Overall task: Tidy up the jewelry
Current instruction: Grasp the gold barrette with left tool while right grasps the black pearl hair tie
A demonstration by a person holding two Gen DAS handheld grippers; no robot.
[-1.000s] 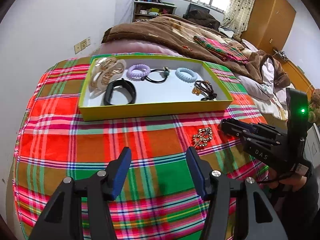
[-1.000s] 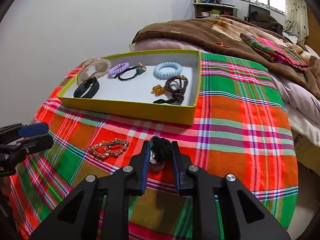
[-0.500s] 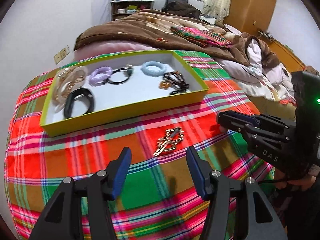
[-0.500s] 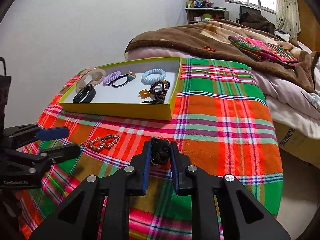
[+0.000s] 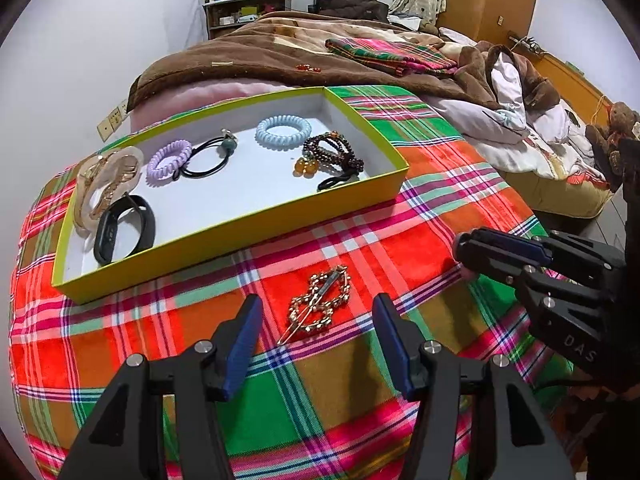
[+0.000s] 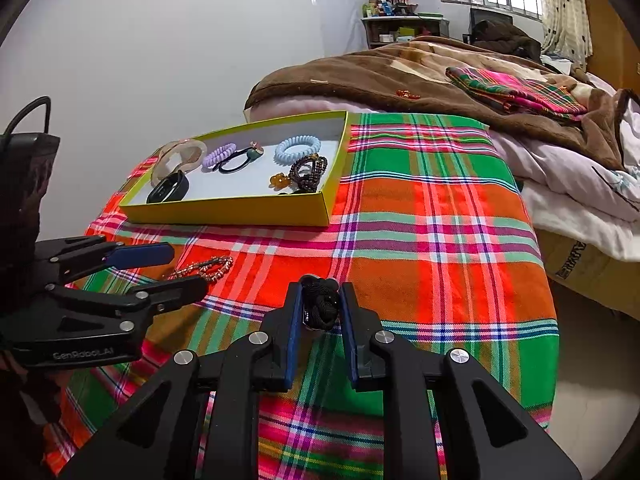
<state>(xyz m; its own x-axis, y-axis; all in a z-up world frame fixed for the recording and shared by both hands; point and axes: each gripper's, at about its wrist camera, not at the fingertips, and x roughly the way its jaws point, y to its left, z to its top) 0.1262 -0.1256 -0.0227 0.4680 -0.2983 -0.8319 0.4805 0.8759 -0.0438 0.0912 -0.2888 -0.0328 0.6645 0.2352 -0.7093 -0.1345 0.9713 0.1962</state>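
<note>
A gold hair clip (image 5: pixel 319 305) lies on the plaid cloth just in front of my open, empty left gripper (image 5: pixel 316 312); it also shows in the right wrist view (image 6: pixel 206 267). My right gripper (image 6: pixel 322 300) is shut on a black knotted hair tie (image 6: pixel 322 304), held above the cloth. It shows from the side in the left wrist view (image 5: pixel 464 254). The yellow-green box (image 5: pixel 280 216) holds a purple coil tie (image 5: pixel 168 162), a blue coil tie (image 5: pixel 283 130), a black band (image 5: pixel 124 228), a beaded bracelet (image 5: pixel 334 154) and a beige claw clip (image 5: pixel 106 180).
The plaid cloth (image 6: pixel 432 216) covers a rounded table that drops off on the right. A bed with a brown blanket (image 5: pixel 320 60) stands behind it, a white wall to the left, and a folded plaid cloth (image 6: pixel 516 88) on the bed.
My left gripper has swung right and closed in on the gold hair clip, which now lies between its fingers. My right gripper has drawn back from the box, still holding the black tie.
</note>
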